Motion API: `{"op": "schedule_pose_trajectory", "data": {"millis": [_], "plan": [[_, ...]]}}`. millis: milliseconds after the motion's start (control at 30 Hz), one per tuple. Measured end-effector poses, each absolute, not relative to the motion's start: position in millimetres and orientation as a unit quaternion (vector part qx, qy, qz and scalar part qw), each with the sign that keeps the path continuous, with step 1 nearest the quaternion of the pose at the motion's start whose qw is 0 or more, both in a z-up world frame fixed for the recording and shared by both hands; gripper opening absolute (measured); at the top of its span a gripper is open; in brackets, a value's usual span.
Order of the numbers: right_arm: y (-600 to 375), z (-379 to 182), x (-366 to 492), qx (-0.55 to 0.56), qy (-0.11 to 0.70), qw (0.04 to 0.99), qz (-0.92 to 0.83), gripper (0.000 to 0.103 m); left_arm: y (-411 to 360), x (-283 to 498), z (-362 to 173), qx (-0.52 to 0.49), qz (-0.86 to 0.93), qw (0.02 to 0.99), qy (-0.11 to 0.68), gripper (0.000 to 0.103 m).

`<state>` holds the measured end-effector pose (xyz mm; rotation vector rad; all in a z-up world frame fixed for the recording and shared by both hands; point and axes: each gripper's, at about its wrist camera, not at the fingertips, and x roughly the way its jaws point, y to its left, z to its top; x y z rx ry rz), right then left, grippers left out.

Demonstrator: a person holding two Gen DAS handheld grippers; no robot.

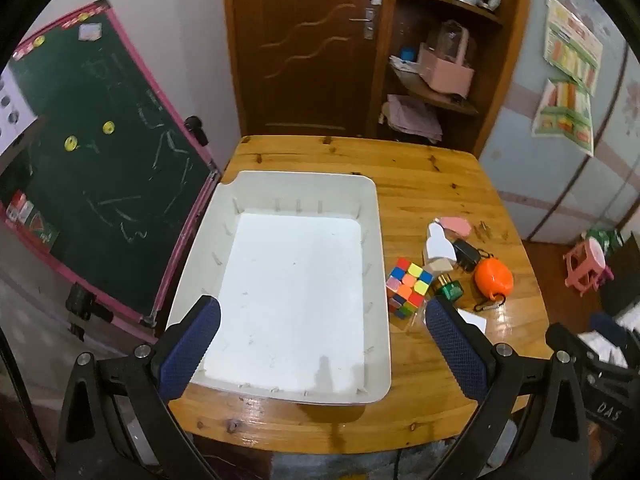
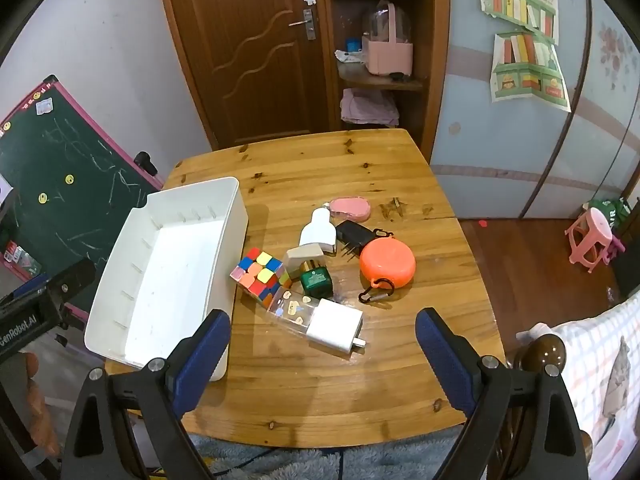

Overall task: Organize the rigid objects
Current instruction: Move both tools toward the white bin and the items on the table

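So both grippers spread wide, nothing pinched: left gripper (image 1: 320,336) over white bin (image 1: 376,216), right gripper (image 2: 322,338) near white charger (image 2: 334,330). Cube (image 2: 260,274), orange case (image 2: 387,263) right of bin. "GenRoboLAI" on left gripper body.

White charger (image 1: 472,321) half hidden behind left tool (image 1: 322,326)

My left gripper (image 1: 320,344) hangs tilted steeply downward, its jaws spread as wide as they go with nothing between the blue pads (image 1: 190,350). My right gripper (image 2: 322,354) is pitched down at much the same angle, jaws equally wide and empty. In the right wrist view I see the black body of my left gripper at the left edge, level with mine.
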<state>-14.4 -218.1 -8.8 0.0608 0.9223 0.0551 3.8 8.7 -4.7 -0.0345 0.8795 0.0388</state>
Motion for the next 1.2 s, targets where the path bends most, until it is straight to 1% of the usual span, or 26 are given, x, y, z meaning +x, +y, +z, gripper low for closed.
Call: {"op": "schedule_pose_trajectory", "data": {"millis": [167,267,433,800,1067,1200], "plan": [[-217,-10,-11,0.031,0.449,0.892,0.027,0.094,-1,2,-7,0.003,0.008,0.913,0.407,0.102],[-217,-11,-10,0.031,0.451,0.892,0.027,0.094,-4,2,-9,0.017,0.013,0.908,0.418,0.102],[-219,-14,-8,0.034,0.455,0.889,0.025,0.094,-1,4,-14,0.008,0.008,0.903,0.429,0.102],[-221,-18,-4,0.036,0.459,0.887,0.023,0.094,8,2,-11,-0.007,0.022,0.921,0.389,0.102],[-220,-22,0,0.03,0.464,0.885,0.014,0.094,6,8,-18,-0.007,-0.01,0.907,0.422,0.102],[-220,-23,1,0.03,0.464,0.885,0.012,0.094,1,6,-18,0.002,-0.018,0.907,0.421,0.102]]}}
